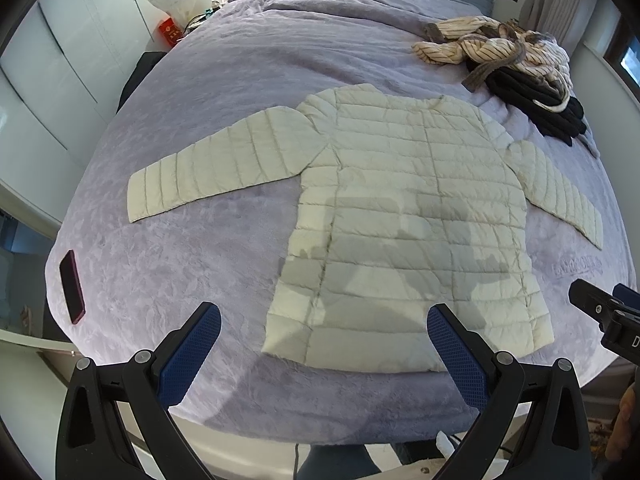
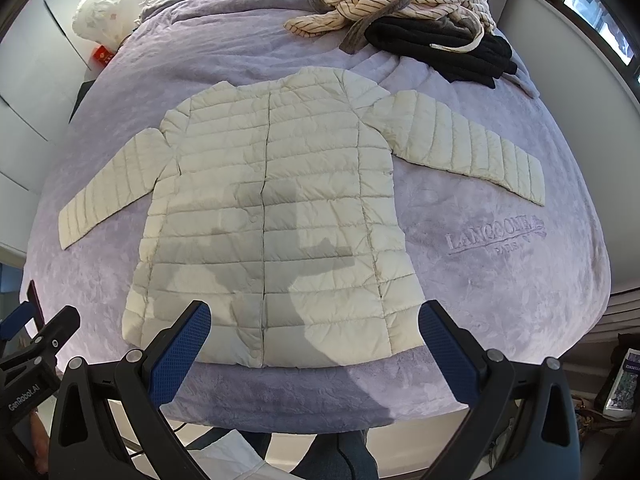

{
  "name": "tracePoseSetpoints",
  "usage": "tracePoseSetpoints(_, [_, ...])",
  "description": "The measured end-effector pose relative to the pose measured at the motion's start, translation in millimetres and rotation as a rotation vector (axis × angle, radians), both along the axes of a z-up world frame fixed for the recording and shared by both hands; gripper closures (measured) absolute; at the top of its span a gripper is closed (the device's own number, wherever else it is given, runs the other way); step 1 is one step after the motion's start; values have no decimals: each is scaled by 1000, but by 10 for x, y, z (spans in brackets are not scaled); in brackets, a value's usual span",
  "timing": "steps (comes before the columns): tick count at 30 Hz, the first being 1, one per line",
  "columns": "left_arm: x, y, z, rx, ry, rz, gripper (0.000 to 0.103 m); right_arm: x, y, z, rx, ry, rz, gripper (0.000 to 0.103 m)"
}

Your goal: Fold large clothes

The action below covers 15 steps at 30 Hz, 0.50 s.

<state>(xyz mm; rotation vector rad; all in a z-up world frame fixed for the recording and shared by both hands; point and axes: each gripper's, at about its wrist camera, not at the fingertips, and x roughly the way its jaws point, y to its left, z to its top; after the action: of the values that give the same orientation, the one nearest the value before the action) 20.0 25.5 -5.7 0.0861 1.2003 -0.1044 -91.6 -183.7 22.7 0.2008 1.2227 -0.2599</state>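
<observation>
Both grippers hang above the near edge of a bed (image 1: 240,80) covered in a lilac plush blanket (image 2: 500,300), and neither touches anything. The left gripper (image 1: 324,330) has its blue-padded fingers (image 1: 192,356) spread wide apart, with nothing between them. The right gripper (image 2: 314,326) is likewise spread wide and empty, its blue pads (image 2: 448,354) framing the garment's hem.

A cream quilted puffer jacket (image 2: 272,208) lies flat on the blanket straight ahead of both grippers, front side up, its closed centre seam running away from them toward the collar. Its hem sits just beyond the fingertips, the collar at the far end. Both sleeves are laid out sideways and slightly toward the grippers: one stretches off to the left of the left gripper, the other to the right of the right gripper. Shadows of the grippers fall across the jacket's lower half.

Far ahead and to the right, past the jacket's collar, rests a heap of striped clothing (image 2: 392,4) on top of a black garment (image 2: 452,52). A dark phone (image 1: 72,286) lies on the blanket to the left of the left gripper, well apart from the jacket. Embossed lettering (image 2: 496,236) marks the blanket to the right of the jacket's body.
</observation>
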Motion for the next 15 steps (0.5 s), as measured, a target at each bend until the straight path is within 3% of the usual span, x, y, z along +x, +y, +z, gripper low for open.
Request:
tracePoseSetpoints(10, [418, 565, -231, -78, 55, 114, 0, 391, 235, -38, 9, 28, 12, 0])
tracePoseSetpoints(15, [600, 815, -423, -62, 62, 151, 0, 628, 440, -140, 34, 39, 41, 0])
